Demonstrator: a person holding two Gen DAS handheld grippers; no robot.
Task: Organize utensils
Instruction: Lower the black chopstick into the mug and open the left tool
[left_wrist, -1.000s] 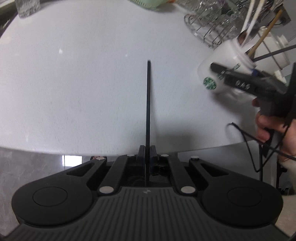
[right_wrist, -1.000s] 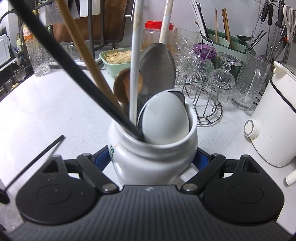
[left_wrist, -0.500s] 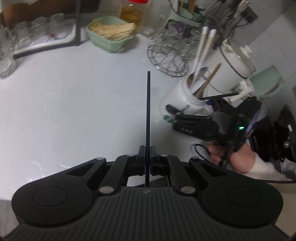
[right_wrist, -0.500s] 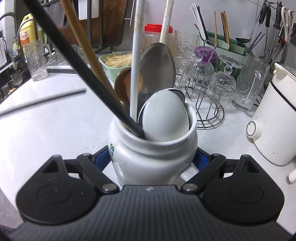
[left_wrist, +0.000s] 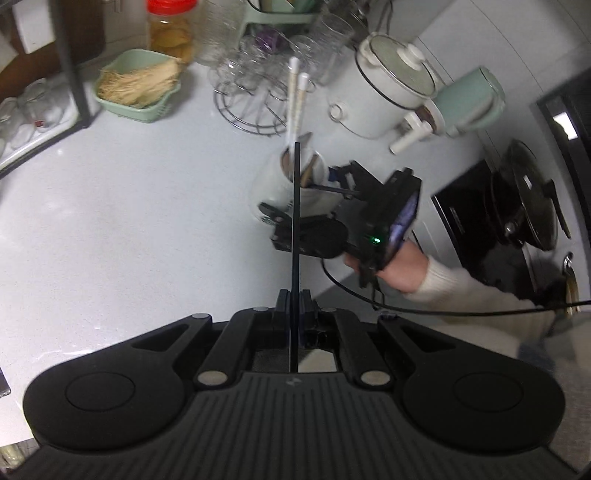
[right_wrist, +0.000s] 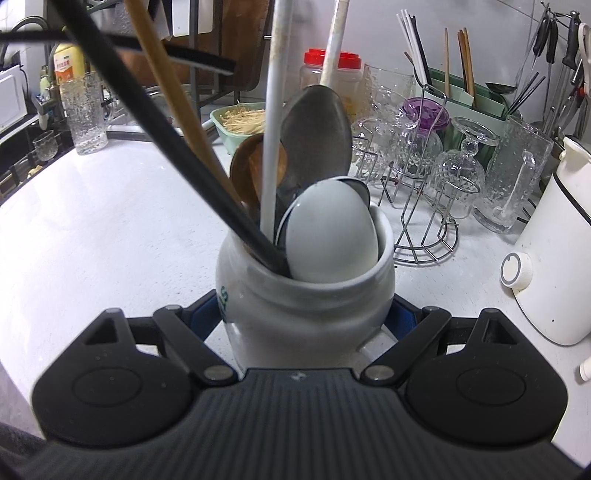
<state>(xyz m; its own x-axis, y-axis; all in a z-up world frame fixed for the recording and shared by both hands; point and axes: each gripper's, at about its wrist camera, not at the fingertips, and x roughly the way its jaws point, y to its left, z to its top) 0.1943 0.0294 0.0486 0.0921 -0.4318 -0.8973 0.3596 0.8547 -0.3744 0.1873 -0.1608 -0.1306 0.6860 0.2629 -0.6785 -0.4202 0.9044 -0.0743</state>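
Left claw (left_wrist: 294, 295), pinching a black chopstick (left_wrist: 295, 221), has risen from low over the worktop (left_wrist: 129, 221) to above the white jar (right_wrist: 306, 295). Right claw (right_wrist: 306, 314) clamps that jar, so dropping it in looks next.

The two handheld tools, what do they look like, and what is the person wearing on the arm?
Both tools are matte black plastic. The left tool has a ribbed body, two round side discs and silver pivot pins. The right tool shows blue pads inside its fingers, a small green light and a thin black cable trailing off. The hand on it emerges from a cream knitted sleeve.
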